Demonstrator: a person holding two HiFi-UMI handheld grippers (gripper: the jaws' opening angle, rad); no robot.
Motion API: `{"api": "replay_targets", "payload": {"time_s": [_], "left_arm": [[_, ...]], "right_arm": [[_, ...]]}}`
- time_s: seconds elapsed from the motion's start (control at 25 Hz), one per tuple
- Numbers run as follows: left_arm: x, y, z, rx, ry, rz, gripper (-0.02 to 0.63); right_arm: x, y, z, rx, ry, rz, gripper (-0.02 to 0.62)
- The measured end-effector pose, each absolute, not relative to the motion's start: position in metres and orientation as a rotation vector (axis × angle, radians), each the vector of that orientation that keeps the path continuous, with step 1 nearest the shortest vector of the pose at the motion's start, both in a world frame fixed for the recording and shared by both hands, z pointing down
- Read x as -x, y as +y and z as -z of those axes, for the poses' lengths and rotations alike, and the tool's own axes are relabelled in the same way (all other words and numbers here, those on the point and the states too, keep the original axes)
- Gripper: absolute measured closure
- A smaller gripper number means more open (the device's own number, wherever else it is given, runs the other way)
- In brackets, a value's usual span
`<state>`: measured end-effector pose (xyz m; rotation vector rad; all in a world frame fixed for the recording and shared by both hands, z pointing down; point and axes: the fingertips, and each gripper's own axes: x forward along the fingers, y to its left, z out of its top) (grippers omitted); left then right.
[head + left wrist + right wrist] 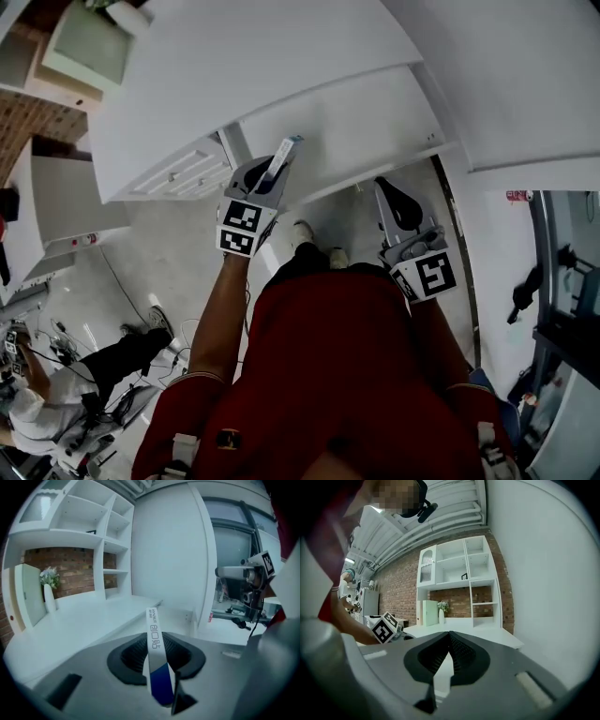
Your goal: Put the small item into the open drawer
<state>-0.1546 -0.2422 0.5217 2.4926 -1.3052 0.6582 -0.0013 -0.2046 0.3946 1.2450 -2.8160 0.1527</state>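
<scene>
- Left gripper (265, 183) clamps a white-and-blue plaster pack (284, 157), which pokes out toward 12 o'clock.
- The white drawer (356, 122), at 1 o'clock from the pack, looks open. The pack is not inside yet, so placing remains.
- Right gripper (392, 197): jaws together, empty.

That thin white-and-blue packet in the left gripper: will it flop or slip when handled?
The packet sticks straight out past the jaws, so probably fairly stiff. Thin and flat: likely light, unlikely to roll. Its smooth printed face may slip.
</scene>
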Motion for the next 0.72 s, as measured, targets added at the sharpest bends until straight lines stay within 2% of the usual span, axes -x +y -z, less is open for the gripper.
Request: {"api": "replay_targets", "payload": {"time_s": [0.32,0.72], "left_arm": [[0.158,-0.267,-0.589,-2.463,-1.091,-0.837,0.507],[0.149,-0.265,-0.646,-2.364,-0.944,-1.002,0.506]], "right_arm": [[0.033,-0.237,-0.399,-1.284,-2.762,-0.131,0.583],[0.034,-0.266,-0.409,-1.278,-2.725,-0.165,0.583]]}}
